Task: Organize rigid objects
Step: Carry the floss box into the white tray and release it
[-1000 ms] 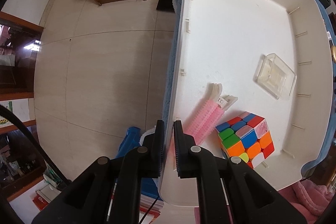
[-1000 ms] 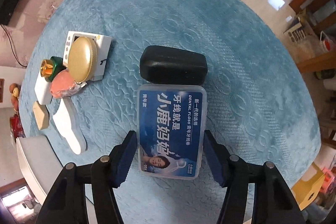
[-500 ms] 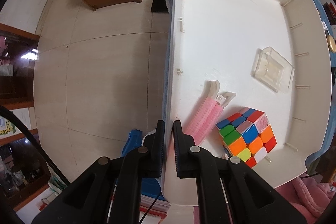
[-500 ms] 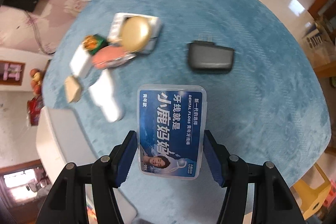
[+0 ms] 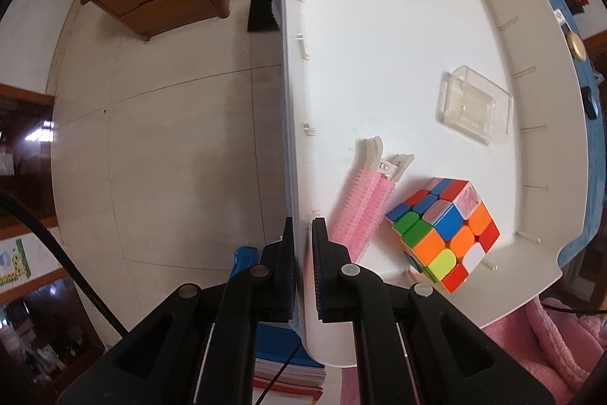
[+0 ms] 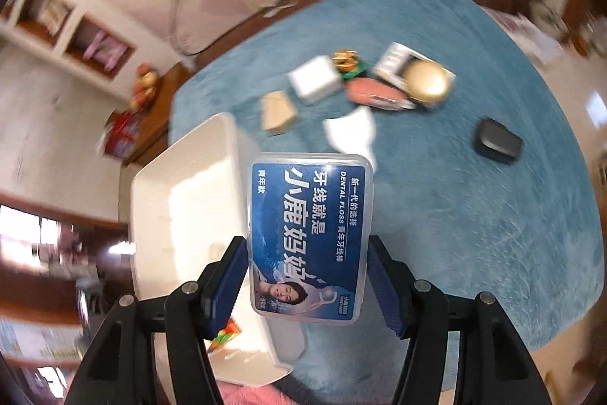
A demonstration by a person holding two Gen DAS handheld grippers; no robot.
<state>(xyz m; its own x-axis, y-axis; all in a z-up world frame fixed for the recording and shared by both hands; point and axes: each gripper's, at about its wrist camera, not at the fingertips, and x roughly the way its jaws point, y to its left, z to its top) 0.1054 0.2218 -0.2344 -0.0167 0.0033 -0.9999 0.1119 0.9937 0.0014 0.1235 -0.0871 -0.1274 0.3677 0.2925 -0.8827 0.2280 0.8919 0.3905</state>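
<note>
The right gripper point(image 6: 308, 276) clenched a dental floss box point(image 6: 309, 238), raised above the blue bench point(image 6: 474, 215) beside the white tray point(image 6: 182, 200). The left gripper point(image 5: 302, 253) pinched that tray's point(image 5: 292, 139) side wall; a puzzle cube point(image 5: 444, 232) lay inside the tray.

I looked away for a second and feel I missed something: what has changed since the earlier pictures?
The right gripper has lifted the blue-labelled clear plastic dental floss box off the blue table cover and swung it toward the white plastic tray. It was already clamped a second ago. The left gripper stays pinched on the tray's wall; the pink hair clip, multicoloured puzzle cube and clear box lie unmoved.
</note>
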